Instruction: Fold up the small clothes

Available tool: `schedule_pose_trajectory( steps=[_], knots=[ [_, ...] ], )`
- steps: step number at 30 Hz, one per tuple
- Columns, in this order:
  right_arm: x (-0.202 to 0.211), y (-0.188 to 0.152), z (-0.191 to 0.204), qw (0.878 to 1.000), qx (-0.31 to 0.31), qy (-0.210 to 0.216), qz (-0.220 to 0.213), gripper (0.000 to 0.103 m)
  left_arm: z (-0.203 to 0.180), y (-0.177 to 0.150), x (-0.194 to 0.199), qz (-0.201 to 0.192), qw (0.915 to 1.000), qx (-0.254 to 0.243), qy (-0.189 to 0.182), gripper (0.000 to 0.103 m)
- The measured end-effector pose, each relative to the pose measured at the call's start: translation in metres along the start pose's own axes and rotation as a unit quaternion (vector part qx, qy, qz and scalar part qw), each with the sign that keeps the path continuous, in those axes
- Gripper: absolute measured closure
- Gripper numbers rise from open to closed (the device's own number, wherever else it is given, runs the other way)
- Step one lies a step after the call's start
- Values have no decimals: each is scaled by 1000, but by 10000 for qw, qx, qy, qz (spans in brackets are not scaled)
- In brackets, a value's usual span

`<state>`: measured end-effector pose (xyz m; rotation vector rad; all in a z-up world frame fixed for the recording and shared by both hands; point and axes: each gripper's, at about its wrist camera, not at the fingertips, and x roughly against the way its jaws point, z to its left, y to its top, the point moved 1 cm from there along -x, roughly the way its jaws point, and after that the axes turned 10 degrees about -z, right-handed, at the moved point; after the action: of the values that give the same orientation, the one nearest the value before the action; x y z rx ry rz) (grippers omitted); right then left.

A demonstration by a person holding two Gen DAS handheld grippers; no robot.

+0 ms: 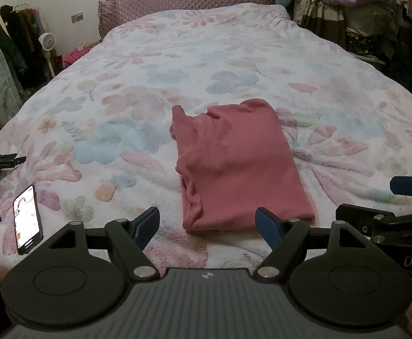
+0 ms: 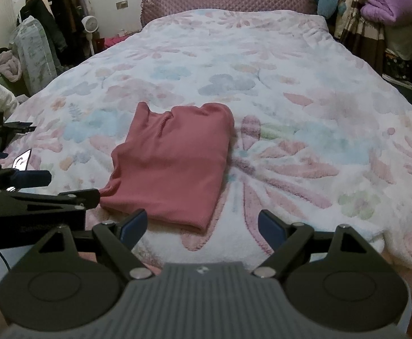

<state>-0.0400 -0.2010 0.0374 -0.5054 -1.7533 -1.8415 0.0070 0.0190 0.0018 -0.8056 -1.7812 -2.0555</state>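
Your pink top (image 1: 240, 166) looks basically done: it's folded into a compact rectangle, lying flat on the bed (image 1: 177, 56), near the foot end. From the left wrist view it sits at about 12 o'clock, just past the tool tips. From the right wrist view it's more like 11 o'clock. What I'd guess is left: a bit of sleeve or collar pokes out at the top's far-left corner, around 10 o'clock on the fabric, and the left edge is a little bunched. You could tuck that, or call it finished and set it aside. No other clothes waiting to be folded show up on the bed, as far as I can see.

Both tools are empty. Your left tool (image 1: 207, 226) has its jaws spread wide with nothing between them, hovering just short of the top's near edge. Your right tool (image 2: 203, 226) is the same, wide open, over the top's near-right corner.

Room-wise you're fine. The quilt is bare from 12 to 3 o'clock, so there's loads of space to slide or flip. Watch the phone (image 1: 26, 220) at 9 o'clock near the bed edge, and the near edge of the bed is right under your tools.
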Motion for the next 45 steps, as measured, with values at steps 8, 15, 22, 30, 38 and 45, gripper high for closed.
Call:
schedule_pose_trajectory(
  steps=[8, 15, 22, 30, 38, 45],
  knots=[
    [2, -1, 1, 10000, 18, -11, -21, 21, -1, -1, -1, 37, 10000, 5, -17, 13],
    [2, -1, 2, 10000, 9, -15, -24, 21, -1, -1, -2, 44, 10000, 7, -19, 13],
    [2, -1, 1, 10000, 21, -10, -25, 21, -1, -3, -3, 56, 10000, -1, -31, 13],
    [2, -1, 1, 10000, 23, -12, -23, 21, -1, -3, -3, 64, 10000, 2, -34, 13],
    [2, -1, 1, 10000, 17, -14, -23, 21, -1, -3, -3, 57, 10000, 1, -28, 13],
    [2, -1, 1, 10000, 17, -14, -23, 21, 0, -2, -3, 61, 10000, 1, -29, 13]
  ],
)
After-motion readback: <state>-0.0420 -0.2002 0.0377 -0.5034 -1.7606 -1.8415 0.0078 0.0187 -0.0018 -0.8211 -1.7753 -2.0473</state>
